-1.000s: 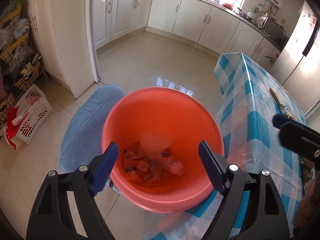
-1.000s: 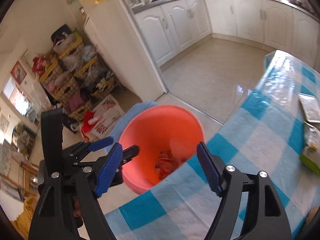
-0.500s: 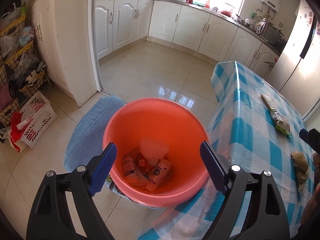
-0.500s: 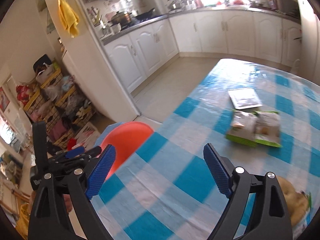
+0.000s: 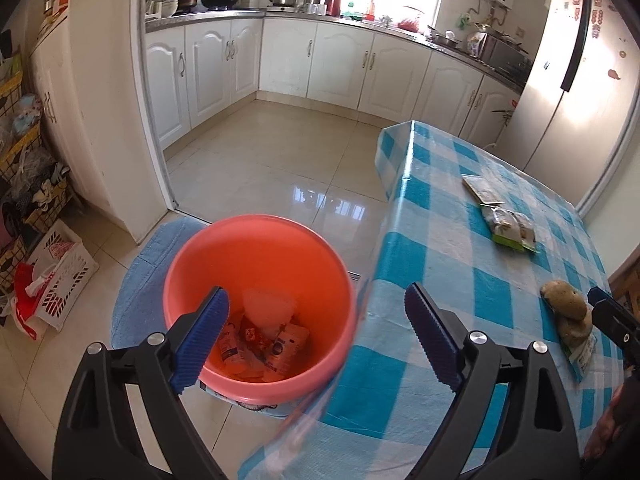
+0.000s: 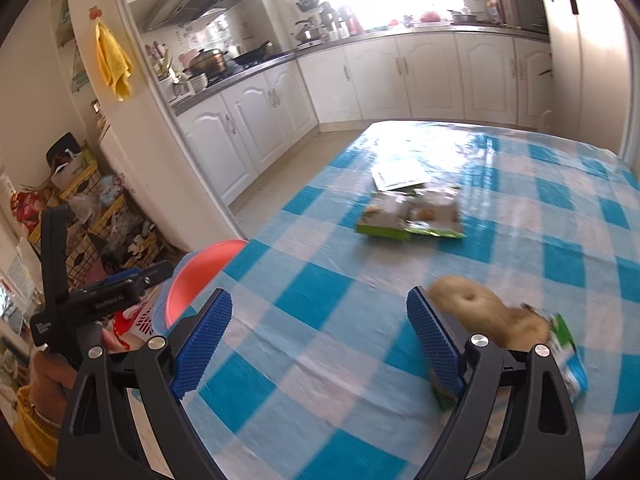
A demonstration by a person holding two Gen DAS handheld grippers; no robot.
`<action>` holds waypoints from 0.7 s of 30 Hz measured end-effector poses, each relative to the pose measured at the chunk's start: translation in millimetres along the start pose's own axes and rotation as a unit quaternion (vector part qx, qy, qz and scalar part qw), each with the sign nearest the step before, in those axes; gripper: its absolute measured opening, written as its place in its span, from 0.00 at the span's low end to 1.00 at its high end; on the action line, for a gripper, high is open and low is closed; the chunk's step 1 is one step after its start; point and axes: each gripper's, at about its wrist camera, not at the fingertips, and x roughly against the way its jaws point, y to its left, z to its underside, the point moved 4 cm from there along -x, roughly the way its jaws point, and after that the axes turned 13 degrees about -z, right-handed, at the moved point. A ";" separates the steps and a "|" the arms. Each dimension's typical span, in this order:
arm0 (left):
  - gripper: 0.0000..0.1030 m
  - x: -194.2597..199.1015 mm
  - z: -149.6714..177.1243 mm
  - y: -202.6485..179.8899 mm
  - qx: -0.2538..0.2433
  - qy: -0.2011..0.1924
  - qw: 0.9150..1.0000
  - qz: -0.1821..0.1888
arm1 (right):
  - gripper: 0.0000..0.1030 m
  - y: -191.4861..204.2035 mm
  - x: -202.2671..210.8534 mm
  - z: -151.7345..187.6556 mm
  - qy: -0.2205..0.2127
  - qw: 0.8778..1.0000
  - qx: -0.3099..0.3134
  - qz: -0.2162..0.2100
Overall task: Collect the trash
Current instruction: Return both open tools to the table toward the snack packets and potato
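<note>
An orange bucket (image 5: 224, 248) stands on the floor beside the blue-checked table (image 5: 448, 256) and holds several wrappers and a white cup (image 5: 268, 308). My left gripper (image 5: 316, 336) is open and empty above the bucket's near rim. My right gripper (image 6: 320, 336) is open and empty over the table; its tip also shows in the left wrist view (image 5: 612, 316). Brown potato-like lumps (image 6: 480, 312) lie on a green-white packet (image 6: 568, 356) just right of my right gripper. A green snack packet (image 6: 412, 216) and a flat white packet (image 6: 400, 174) lie farther back. The bucket's rim shows in the right wrist view (image 6: 200, 268).
A blue mat (image 5: 148, 276) lies under the bucket. A white crate (image 5: 60, 268) and wire baskets (image 5: 24, 184) stand at the left. White cabinets (image 5: 332, 68) line the back wall. A fridge (image 5: 568, 80) stands behind the table.
My left gripper has pulled back from the bucket, which now looks smaller. My right gripper has swung right from the bucket to over the table, towards the potato-like lumps.
</note>
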 end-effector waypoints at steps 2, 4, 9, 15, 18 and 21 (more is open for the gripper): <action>0.88 4.9 0.1 -5.9 -0.004 -0.001 1.000 0.006 | 0.86 -6.0 11.3 6.2 -0.011 1.000 -0.008 0.002; 0.88 9.9 1.5 -14.1 -0.012 -0.002 1.000 0.012 | 0.86 -13.4 23.4 13.8 -0.018 1.000 -0.020 0.006; 0.88 21.2 1.5 -41.1 -0.034 -0.003 0.999 0.026 | 0.86 -29.3 48.0 26.4 -0.035 0.998 -0.039 0.020; 0.88 28.0 -19.6 -84.2 -0.047 -0.007 0.997 0.055 | 0.86 -48.7 78.1 39.3 -0.063 0.996 -0.058 0.033; 0.88 22.7 -41.1 -114.4 -0.037 -0.013 0.998 0.056 | 0.86 -57.4 88.3 41.3 -0.074 0.995 -0.066 0.031; 0.88 8.1 -66.3 -148.7 -0.038 -0.024 0.998 0.037 | 0.86 -66.4 98.6 43.3 -0.087 0.993 -0.073 0.030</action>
